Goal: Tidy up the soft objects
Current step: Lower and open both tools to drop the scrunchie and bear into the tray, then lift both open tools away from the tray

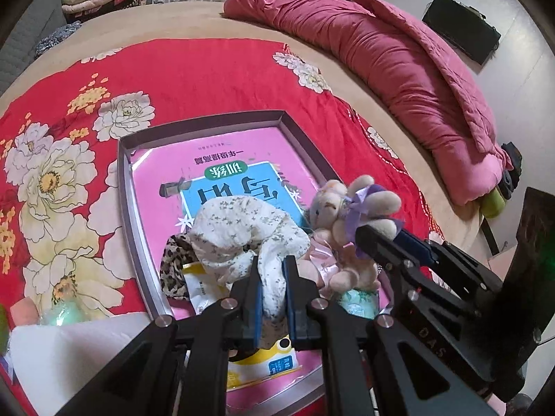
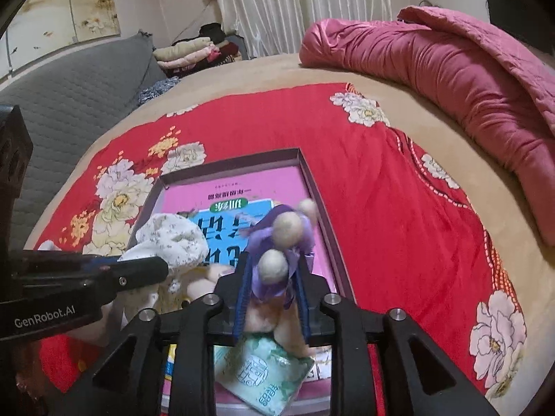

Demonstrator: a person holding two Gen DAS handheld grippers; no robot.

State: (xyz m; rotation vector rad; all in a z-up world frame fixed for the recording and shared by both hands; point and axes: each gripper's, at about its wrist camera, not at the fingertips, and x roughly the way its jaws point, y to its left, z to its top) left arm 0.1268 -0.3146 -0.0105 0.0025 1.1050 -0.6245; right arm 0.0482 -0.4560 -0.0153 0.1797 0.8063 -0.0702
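- Bed (image 1: pixel 208 20): covered by a red flowered sheet (image 1: pixel 194 76); a rolled pink quilt (image 1: pixel 399 55) is noted along the far right. The surface is judged soft, so little support is expected under anything pressed down.
- Tray (image 1: pixel 125 180): a shallow grey box lying near on the sheet, with a pink book (image 1: pixel 222 159) flat inside it. Both task items are located over its near half.
- Cloth (image 1: pixel 242 222): a white floral garment, bunched at the near left of the tray. It is judged light, limp and prone to trailing; a hold on a gathered fold is advised. The left gripper (image 1: pixel 272 270) is seen closed on a hanging fold.
- Plush toy (image 2: pixel 277 260): a small doll with a purple bow, at the near right of the tray. It is judged light and squashy, not fragile; the body is the better hold. The right gripper (image 2: pixel 272 277) is seen closed around it.
- Packets (image 2: pixel 267 374): small soft packs are noted beneath both items.
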